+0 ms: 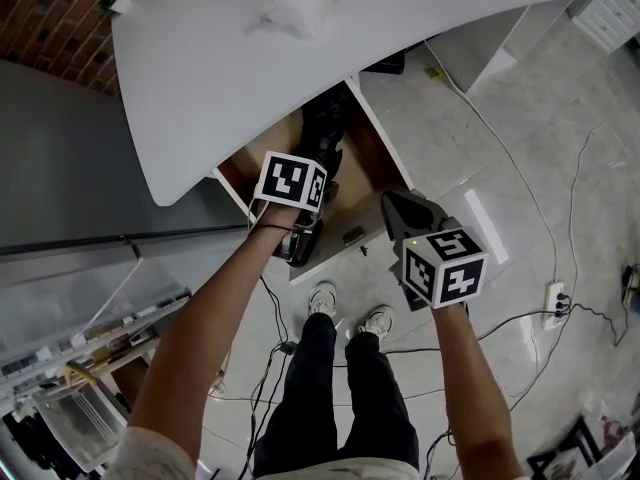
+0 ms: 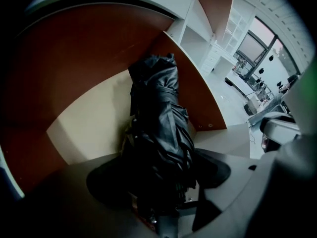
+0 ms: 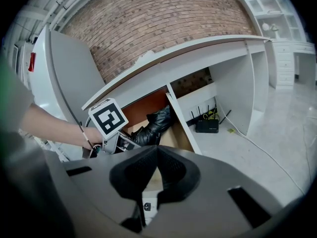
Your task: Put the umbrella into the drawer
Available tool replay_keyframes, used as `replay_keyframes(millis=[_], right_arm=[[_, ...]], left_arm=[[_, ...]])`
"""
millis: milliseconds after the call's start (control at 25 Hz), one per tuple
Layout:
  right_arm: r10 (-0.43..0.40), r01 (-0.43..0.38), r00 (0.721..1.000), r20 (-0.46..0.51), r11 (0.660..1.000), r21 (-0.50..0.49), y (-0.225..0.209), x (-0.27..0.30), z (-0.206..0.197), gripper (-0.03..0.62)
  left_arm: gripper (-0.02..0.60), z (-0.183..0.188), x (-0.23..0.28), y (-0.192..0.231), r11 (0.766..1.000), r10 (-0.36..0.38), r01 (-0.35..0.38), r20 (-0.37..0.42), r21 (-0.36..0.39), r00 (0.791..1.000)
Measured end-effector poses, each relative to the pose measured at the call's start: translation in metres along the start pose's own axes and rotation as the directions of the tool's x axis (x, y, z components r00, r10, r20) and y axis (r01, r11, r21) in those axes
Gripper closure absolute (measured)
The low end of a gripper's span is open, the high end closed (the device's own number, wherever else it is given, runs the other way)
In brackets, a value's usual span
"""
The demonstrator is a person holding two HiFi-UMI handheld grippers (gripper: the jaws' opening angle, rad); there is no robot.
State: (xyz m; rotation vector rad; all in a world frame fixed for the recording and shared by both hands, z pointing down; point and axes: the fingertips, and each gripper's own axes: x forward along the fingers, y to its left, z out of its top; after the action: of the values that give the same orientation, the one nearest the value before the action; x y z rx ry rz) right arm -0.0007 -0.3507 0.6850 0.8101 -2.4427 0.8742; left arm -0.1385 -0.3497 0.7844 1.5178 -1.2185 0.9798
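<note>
Left gripper view: folded black umbrella (image 2: 158, 108) lies in the open drawer (image 2: 84, 123).
Its length runs straight away from the left gripper (image 2: 159, 177), jaws spread loose round its near end; right gripper (image 3: 156, 170), clenched empty, hangs farther off.

The umbrella (image 2: 158, 113) lies in the drawer (image 2: 89, 125) (under the desk (image 1: 420, 28))

**Open drawer (image 2: 193, 93) under white desk (image 1: 220, 88), pale floor (image 1: 450, 168)**

Pulled out from beneath the desk top; red-brown on the walls, pale on the bottom. Holds a black folded umbrella (image 2: 158, 118) lying lengthwise. Up on the desk top, only a crumpled white lump (image 1: 295, 10). Down on the floor: a router (image 3: 206, 125) under the desk, a cable (image 3: 257, 148) trailing away, a power strip (image 1: 556, 298).
</note>
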Motion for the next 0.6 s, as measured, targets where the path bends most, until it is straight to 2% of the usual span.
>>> replay_keyframes(millis=[520,600], right_arm=[[-0.016,0.016,1.0,0.026,0.999,0.033,0.016,-0.041,0.028,0.591],[-0.02,0.019,0.999,0.031,0.999,0.031,0.021,-0.05,0.034,0.591]], left_arm=[[0.24,0.004,-0.06,-0.015,1.0,0.027,-0.026,0.076,-0.01,0.997],[0.267,0.005,-0.073,-0.022,1.0,0.023,-0.023,0.096,-0.003,0.995]])
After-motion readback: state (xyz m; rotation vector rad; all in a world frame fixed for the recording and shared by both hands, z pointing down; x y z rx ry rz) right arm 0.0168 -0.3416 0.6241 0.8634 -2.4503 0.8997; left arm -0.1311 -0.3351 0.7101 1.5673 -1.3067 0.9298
